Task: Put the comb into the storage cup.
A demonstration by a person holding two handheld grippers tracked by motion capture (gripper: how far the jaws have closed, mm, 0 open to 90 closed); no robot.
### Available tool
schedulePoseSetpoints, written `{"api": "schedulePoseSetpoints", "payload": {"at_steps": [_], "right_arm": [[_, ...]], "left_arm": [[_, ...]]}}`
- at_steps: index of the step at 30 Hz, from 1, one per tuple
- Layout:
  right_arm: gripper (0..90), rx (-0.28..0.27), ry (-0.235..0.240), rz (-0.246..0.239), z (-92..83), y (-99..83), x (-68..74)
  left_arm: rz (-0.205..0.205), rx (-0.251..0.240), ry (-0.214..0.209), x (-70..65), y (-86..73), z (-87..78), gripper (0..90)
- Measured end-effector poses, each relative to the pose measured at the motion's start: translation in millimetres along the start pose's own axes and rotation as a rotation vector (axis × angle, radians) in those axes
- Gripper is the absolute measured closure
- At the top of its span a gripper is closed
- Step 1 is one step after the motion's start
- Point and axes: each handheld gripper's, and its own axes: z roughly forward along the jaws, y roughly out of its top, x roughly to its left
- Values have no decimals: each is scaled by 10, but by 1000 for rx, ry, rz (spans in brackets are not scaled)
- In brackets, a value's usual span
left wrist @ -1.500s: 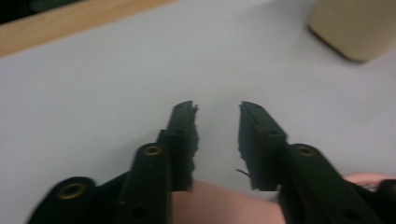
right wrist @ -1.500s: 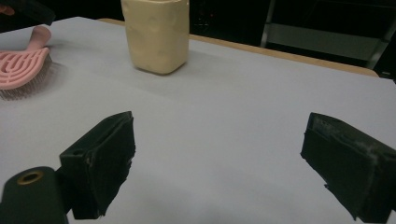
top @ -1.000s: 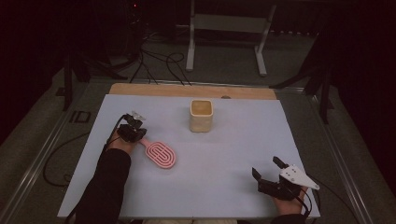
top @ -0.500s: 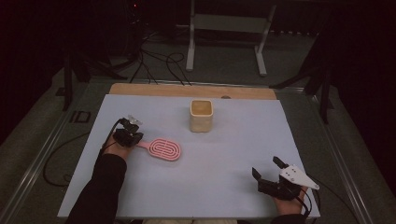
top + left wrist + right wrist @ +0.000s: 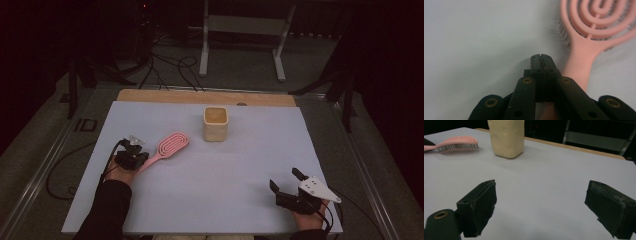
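The left gripper [image 5: 134,159] has its jaws closed together, and the handle of the pink brush [image 5: 170,146] lies just beside them, not between the pads. To the right of the brush stands a cream cup [image 5: 215,124]; its inside looks empty. The right gripper [image 5: 291,186] rests wide open near the table's [image 5: 250,165] front edge, holding nothing.

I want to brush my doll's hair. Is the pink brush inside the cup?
No, the pink brush lies flat on the table, apart from the cream cup.
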Motion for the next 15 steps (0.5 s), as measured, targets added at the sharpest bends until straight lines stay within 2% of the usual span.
{"api": "schedulePoseSetpoints", "payload": {"at_steps": [2, 5, 10, 14, 15], "right_arm": [[100, -1, 0, 1, -1, -1, -1], [101, 3, 0, -1, 3, -3, 0], [101, 5, 1, -3, 5, 0, 11], [101, 8, 3, -5, 7, -3, 5], [100, 8, 4, -5, 7, -3, 3]], "left_arm": [[-9, -3, 3, -4, -11, -8, 896], [5, -5, 12, -26, -22, -15, 894], [0, -7, 20, -13, -19, -27, 889], [-9, -26, 32, 3, -17, -65, 859], [-15, -52, 28, 5, -12, -104, 846]]}}
